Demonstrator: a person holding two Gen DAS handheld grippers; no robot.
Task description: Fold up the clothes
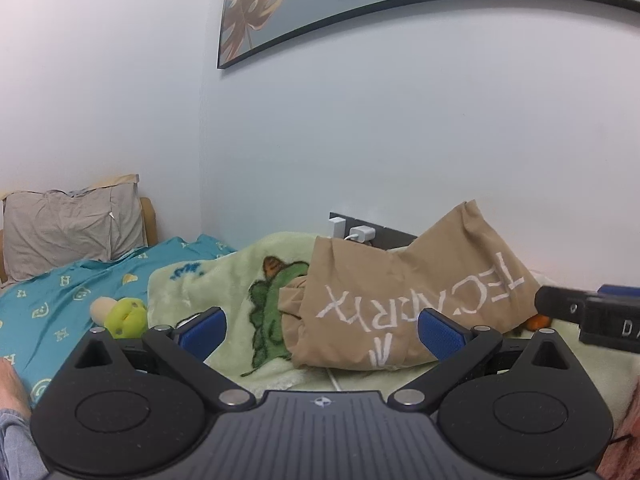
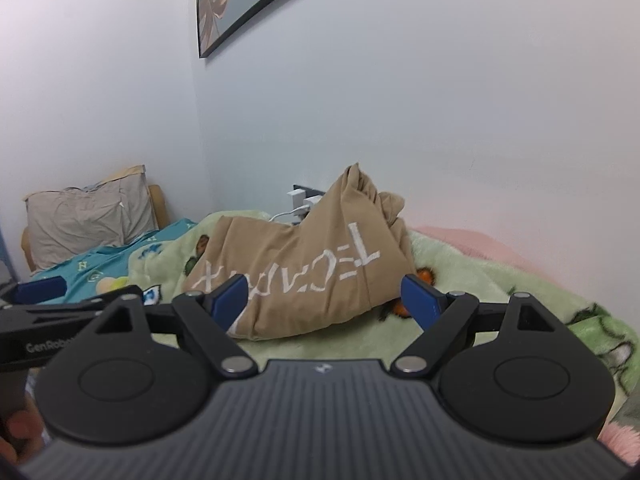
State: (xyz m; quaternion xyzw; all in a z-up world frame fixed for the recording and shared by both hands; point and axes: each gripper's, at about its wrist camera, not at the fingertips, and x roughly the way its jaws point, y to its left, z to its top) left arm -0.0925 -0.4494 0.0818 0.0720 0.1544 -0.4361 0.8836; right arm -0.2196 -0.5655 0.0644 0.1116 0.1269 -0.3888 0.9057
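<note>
A crumpled tan T-shirt [image 1: 400,292] with white lettering is seen heaped on the green cartoon blanket [image 1: 224,280] at the bed's far edge, against the wall, with one end propped up beside the plugged-in chargers [image 1: 354,232]. Both the left gripper [image 1: 320,330] and the right gripper [image 2: 322,298] are held short of it, jaws spread wide and nothing grasped. Trouble could be caused if blanket pile is pinched along with the shirt, or if the white charger cable [image 1: 334,380] is snagged underneath.
</note>
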